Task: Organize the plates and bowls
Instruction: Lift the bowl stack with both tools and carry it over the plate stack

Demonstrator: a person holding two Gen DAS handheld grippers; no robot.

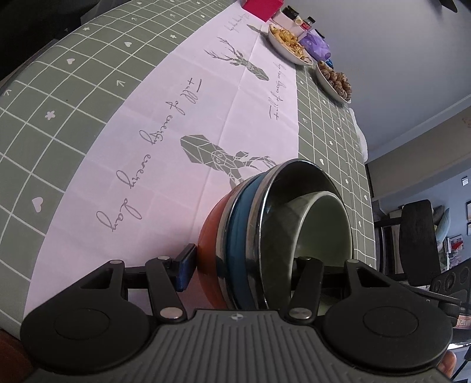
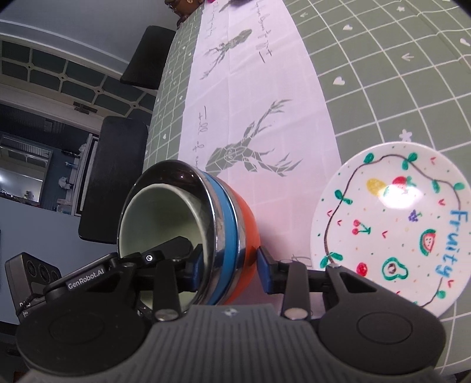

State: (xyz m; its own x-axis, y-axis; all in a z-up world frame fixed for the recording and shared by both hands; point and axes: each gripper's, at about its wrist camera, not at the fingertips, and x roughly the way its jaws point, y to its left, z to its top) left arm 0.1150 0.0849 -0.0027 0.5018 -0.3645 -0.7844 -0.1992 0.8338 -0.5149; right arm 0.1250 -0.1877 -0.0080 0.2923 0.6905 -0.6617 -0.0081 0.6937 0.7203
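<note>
The left gripper (image 1: 244, 272) straddles the wall of a nested stack of bowls (image 1: 265, 229): one blue pad (image 1: 186, 266) lies against the orange outer shell, the other finger reaches inside the stack, so the jaws are clamped on the stack's rim. The right gripper (image 2: 228, 269) straddles the same stack (image 2: 206, 229) from the opposite side: its inner pad (image 2: 192, 269) sits inside the bowls, its outer pad (image 2: 266, 272) stands just beside the orange shell, and contact there cannot be confirmed. The stack is tilted on its side relative to both cameras and consists, from outside in, of an orange bowl (image 2: 250, 224), a blue bowl (image 2: 228, 206), a polished metal bowl (image 2: 176, 173) and a pale green bowl (image 2: 159, 218). It is above the white runner (image 1: 182, 123) of the green checked tablecloth (image 1: 59, 97). A white plate (image 2: 391, 229) with fruit drawings and the word "Fruity" lies flat on the cloth just beside the right gripper. At the far end of the table stand two dishes of food (image 1: 290, 44), near some jars (image 1: 294, 14) and a red box (image 1: 262, 7)
</note>
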